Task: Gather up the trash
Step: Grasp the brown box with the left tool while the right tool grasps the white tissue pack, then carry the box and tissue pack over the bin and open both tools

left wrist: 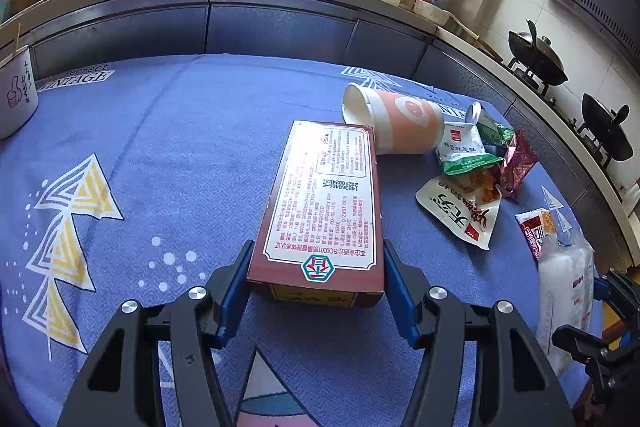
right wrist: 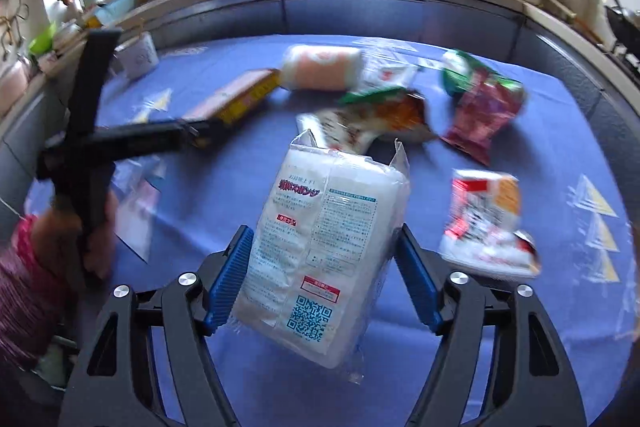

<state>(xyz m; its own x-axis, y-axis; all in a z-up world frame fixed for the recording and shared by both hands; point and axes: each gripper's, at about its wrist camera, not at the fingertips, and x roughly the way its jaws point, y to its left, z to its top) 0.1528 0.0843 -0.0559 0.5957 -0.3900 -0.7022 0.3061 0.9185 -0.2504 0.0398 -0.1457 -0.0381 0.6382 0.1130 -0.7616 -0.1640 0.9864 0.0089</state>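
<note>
Your left gripper [left wrist: 316,283] clamps the near end of the maroon cardboard box [left wrist: 324,203] lying mid-desk [left wrist: 180,131]. Your right gripper [right wrist: 324,275] stands apart around the clear plastic-wrapped white packet [right wrist: 320,243]; only its left pad touches.

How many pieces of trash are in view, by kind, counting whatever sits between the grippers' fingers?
Cardboard box: 1
Paper cup: 1
Snack wrappers: 5 (white-green, dark green, maroon, white with black characters, red-white)
Clear plastic pack: 1
Total: 8
</note>
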